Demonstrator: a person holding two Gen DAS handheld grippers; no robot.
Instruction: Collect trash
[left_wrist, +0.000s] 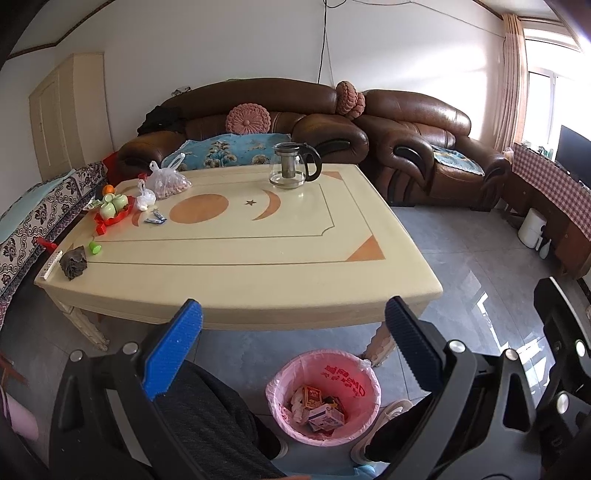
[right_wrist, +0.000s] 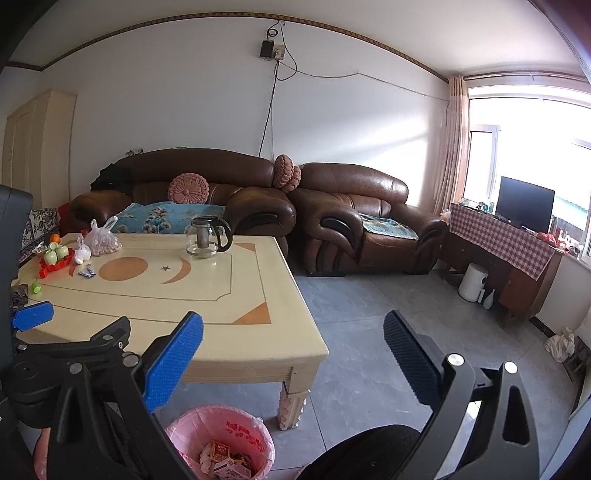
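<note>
While both your left gripper and right gripper hang empty, jaws apart, the bin holds several cartons; 2 wrappers remain on the table.

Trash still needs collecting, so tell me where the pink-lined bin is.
The pink-lined bin stands on the floor just in front of the table's near edge, beside its near right leg, low-centre in the left wrist view, with cartons inside.
</note>
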